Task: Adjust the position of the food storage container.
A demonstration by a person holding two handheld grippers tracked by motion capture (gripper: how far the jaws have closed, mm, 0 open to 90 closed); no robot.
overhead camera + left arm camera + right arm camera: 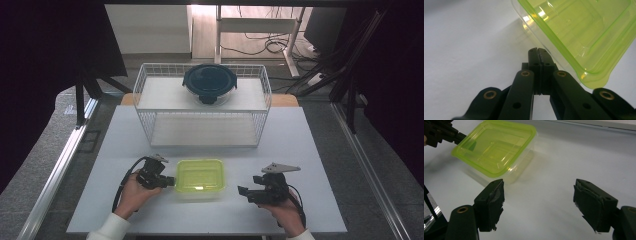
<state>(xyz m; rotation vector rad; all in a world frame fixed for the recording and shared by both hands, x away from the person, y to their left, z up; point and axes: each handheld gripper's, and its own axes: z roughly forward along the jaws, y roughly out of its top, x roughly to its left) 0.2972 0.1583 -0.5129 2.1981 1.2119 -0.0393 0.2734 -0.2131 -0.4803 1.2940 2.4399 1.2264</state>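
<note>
On the white table point(310, 145), green-lidded tub point(199, 177) near the front edge, left gripper point(170, 181) jaws pressed together at its left rim, right gripper point(243, 192) jaws spread wide and empty just right, wire basket point(150, 95) behind, dark round container point(209, 82) on it.

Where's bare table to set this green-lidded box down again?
Free: the strip between the wire basket and the green-lidded box, and the table's corners beside the basket. Crowded: the front, with the left gripper and right gripper.
</note>
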